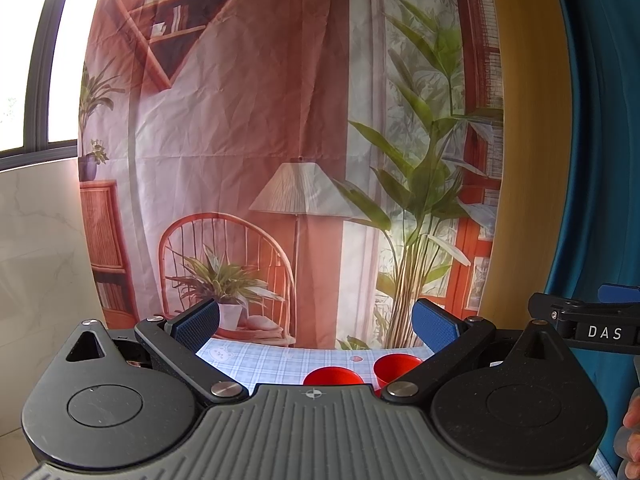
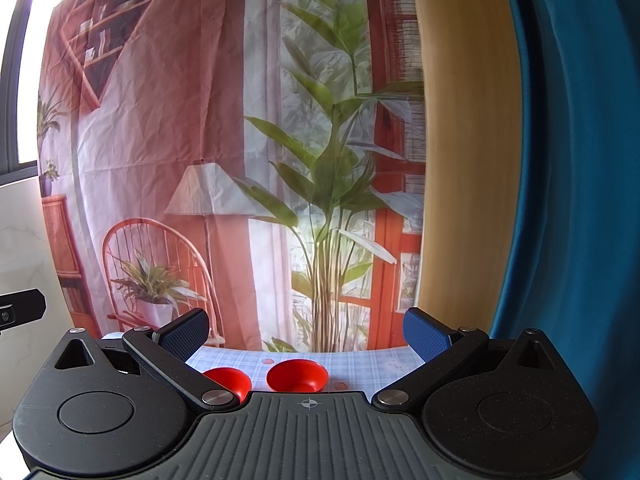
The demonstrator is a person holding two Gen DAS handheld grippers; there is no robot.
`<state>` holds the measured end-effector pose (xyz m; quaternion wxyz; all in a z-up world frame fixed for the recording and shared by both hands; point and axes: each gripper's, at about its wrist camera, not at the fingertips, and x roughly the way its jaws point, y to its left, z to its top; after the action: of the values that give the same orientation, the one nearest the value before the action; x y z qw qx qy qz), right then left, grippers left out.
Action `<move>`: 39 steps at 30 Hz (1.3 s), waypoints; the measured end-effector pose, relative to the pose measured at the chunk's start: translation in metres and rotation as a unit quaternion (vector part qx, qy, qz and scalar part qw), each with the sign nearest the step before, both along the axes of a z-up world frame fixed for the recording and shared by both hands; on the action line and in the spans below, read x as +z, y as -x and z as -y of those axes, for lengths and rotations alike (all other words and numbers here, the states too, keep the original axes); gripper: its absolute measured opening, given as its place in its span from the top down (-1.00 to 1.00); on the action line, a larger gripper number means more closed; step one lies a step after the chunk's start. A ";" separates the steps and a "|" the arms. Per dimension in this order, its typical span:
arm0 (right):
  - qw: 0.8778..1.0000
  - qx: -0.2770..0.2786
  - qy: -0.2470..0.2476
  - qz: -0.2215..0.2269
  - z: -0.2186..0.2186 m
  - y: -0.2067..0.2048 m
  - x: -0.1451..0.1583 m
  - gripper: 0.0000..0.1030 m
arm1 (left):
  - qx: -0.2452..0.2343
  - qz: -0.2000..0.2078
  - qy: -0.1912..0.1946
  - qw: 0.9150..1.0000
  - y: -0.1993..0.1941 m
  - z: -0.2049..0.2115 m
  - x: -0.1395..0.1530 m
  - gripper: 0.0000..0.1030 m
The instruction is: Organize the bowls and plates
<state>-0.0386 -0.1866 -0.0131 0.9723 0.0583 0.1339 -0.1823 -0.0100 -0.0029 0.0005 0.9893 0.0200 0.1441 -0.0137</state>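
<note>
Both grippers, left gripper and right gripper, are hovering released and empty above two red bowls sitting side by side on the tabletop.

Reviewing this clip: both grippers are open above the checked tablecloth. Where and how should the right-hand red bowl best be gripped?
Probably by its rim. The right red bowl stands upright, mouth open upward, apart from the left red bowl, so one finger can go inside and one outside the wall. Come from above and the near side with the right gripper, which is open and roughly lined up with it on the tablecloth.
</note>
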 end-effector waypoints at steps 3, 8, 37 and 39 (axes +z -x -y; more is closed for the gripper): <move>1.000 0.000 0.000 0.000 0.000 0.000 0.000 -0.99 | 0.000 0.000 0.000 1.000 0.000 0.000 0.000 -1.00; 1.000 0.000 0.000 0.000 0.001 0.000 -0.001 -0.99 | -0.001 0.000 0.003 1.000 0.001 0.000 0.001 -1.00; 0.996 0.054 -0.011 0.071 0.002 -0.017 -0.093 -0.99 | 0.061 -0.014 -0.011 0.998 -0.021 -0.013 -0.074 -1.00; 0.996 0.057 -0.016 0.062 0.002 -0.020 -0.104 -0.99 | 0.063 -0.019 -0.019 0.998 -0.022 -0.014 -0.084 -1.00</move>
<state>-0.0188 -0.1886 -0.1173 0.9864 0.0772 0.0797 -0.1209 0.0121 0.0110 -0.0836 0.9847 0.0299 0.1637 0.0507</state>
